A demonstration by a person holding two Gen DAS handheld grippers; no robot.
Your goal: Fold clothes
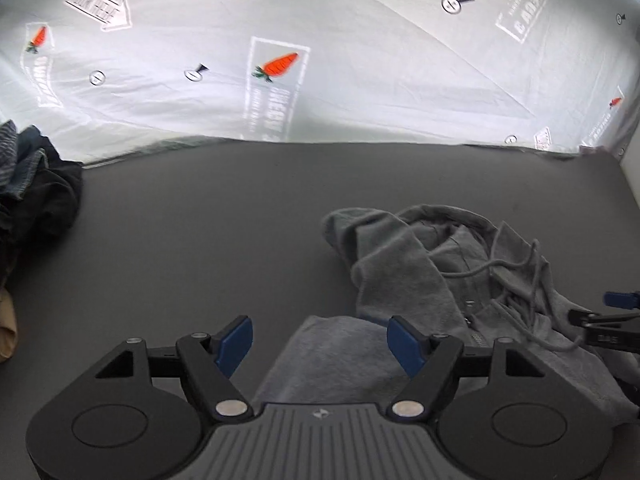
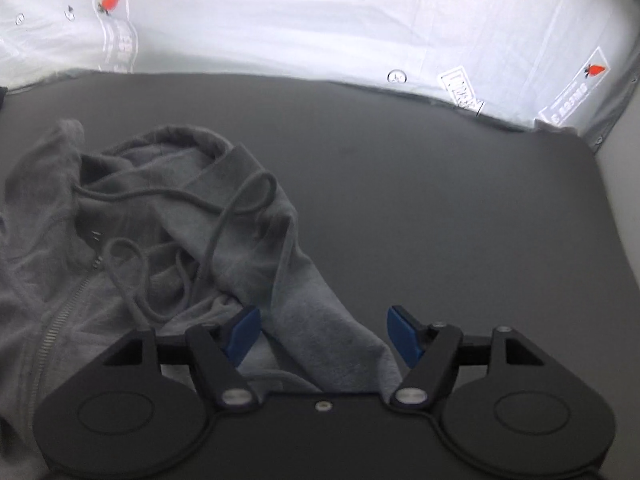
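A grey zip hoodie [image 1: 448, 276] lies crumpled on the dark grey table [image 1: 200, 240], hood and drawstrings on top. My left gripper [image 1: 320, 342] is open, its blue pads either side of a flat grey part of the hoodie at the near edge. My right gripper [image 2: 324, 334] is open over the hoodie's right edge [image 2: 224, 240], fabric passing between the fingers. The right gripper also shows at the right edge of the left wrist view [image 1: 612, 320]. The zipper [image 2: 60, 316] runs down the left of the right wrist view.
A pile of dark and striped clothes [image 1: 32, 188] sits at the table's left edge, with a beige item [image 1: 6, 332] below it. A white sheet printed with carrots [image 1: 276, 66] hangs behind the table. A pale wall [image 2: 624, 200] borders the right side.
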